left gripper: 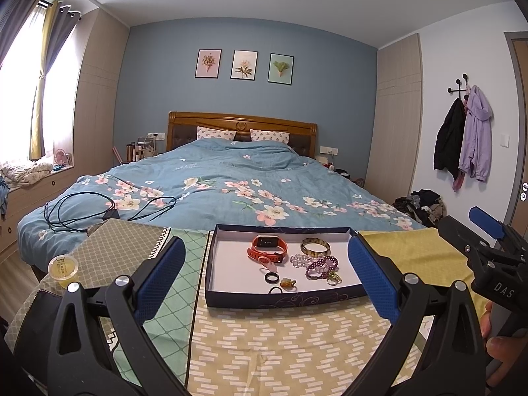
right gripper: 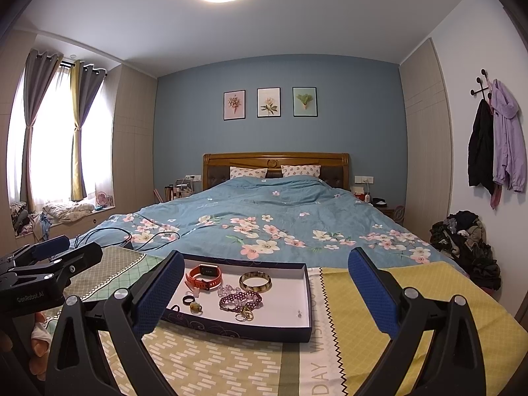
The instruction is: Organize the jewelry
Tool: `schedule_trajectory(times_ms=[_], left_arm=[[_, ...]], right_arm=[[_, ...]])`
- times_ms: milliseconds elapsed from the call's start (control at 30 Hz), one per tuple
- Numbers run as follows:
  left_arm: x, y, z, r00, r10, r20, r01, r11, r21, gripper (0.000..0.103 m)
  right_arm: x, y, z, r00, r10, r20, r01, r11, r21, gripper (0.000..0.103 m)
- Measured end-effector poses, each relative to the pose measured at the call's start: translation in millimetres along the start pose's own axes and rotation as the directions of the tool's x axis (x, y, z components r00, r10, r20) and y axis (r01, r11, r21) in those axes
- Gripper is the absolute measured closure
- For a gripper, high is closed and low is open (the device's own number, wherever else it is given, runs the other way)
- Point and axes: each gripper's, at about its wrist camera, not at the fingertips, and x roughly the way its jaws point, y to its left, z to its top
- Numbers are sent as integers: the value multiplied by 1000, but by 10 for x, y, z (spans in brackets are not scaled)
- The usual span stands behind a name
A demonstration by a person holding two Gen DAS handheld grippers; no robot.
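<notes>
A dark blue box lid [left gripper: 283, 298] [right gripper: 231, 328] with a white inside lies on the patterned cloth. In it lie an orange watch [left gripper: 268, 249] [right gripper: 204, 276], a tortoiseshell bangle [left gripper: 315, 247] [right gripper: 255, 281], a purple bead bracelet [left gripper: 321, 265] [right gripper: 240, 300], a black ring [left gripper: 272, 277] [right gripper: 188, 299] and small gold rings [left gripper: 332, 279] [right gripper: 246, 315]. My left gripper [left gripper: 266, 275] is open and empty, its fingers either side of the box. My right gripper [right gripper: 265, 293] is open and empty, just before the box.
The cloth-covered table [left gripper: 280, 346] stands at the foot of a bed with a blue floral quilt [left gripper: 211, 181]. A small yellow jar [left gripper: 63, 270] sits at the table's left. Black cables [left gripper: 82, 211] lie on the bed. A clothes pile [right gripper: 465, 237] lies at the right wall.
</notes>
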Motion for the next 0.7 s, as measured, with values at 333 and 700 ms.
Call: schedule_trajectory(times_ms=[333, 700], left_arm=[[19, 9, -12, 1000, -4, -3, 4, 1000, 0, 6], [16, 0, -28, 1000, -8, -3, 8, 1000, 4, 6]], right_arm=[[-8, 2, -7, 1000, 1, -2, -1, 1000, 0, 7], [-3, -9, -2, 1000, 4, -7, -4, 1000, 1, 7]])
